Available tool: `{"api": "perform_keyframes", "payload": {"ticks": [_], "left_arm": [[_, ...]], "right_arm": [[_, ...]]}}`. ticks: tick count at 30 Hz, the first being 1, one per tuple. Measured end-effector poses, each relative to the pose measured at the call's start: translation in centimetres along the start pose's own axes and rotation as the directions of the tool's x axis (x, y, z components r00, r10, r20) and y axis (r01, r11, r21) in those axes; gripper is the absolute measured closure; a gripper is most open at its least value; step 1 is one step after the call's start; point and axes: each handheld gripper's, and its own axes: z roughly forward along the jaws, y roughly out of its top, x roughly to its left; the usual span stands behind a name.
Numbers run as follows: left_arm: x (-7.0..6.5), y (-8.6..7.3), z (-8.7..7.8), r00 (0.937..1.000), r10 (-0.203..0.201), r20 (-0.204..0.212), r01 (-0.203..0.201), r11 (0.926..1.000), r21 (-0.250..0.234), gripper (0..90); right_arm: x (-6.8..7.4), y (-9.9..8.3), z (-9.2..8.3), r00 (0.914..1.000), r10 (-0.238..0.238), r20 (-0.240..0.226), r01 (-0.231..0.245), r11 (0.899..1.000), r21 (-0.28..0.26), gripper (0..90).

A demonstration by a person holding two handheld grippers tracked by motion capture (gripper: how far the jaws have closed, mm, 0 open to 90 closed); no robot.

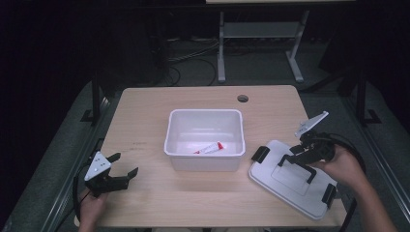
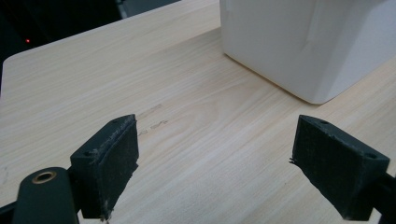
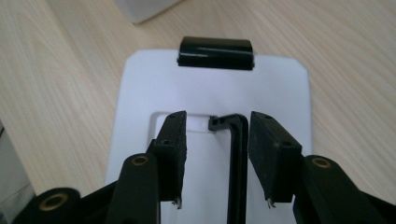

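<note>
The right gripper [image 3: 215, 158] has its jaws narrowly astride the black handle [image 3: 238, 163] of the flat white plastic lid [image 1: 290, 179] (not yet touching); the left gripper [image 1: 121, 169] hovers over the light wooden table [image 1: 145, 121], jaws wide.

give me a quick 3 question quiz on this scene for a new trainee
1. True or false: the white bin already has its lid on.
2. Which gripper has its jaws around the lid's black handle? A) left gripper B) right gripper C) neither
3. Fill in: the only item lying inside the bin is a small white and red ____.

Key
1. False. The lid lies flat on the table to the right of the open bin.
2. B. The right gripper straddles the handle with its jaws apart, not yet closed on it; the left gripper hovers open over bare table, left of the bin.
3. tube
</note>
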Motion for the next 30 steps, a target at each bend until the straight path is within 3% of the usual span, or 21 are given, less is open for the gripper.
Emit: {"api": "perform_keyframes", "payload": {"ticks": [15, 30], "left_arm": [[0.0, 0.0, 0.0, 1.0000, 0.004, 0.000, -0.004, 1.0000, 0.005, 13.8], [-0.1, -0.1, 0.1, 1.0000, 0.006, 0.001, -0.006, 0.9999, 0.012, 13.8]], "right_arm": [[-1.4, -3.0, 1.4, 0.9971, 0.075, -0.009, -0.075, 0.997, 0.006, 61.2], [-1.3, -4.1, 2.1, 0.9961, 0.076, -0.044, -0.076, 0.997, -0.001, 77.5]]}}
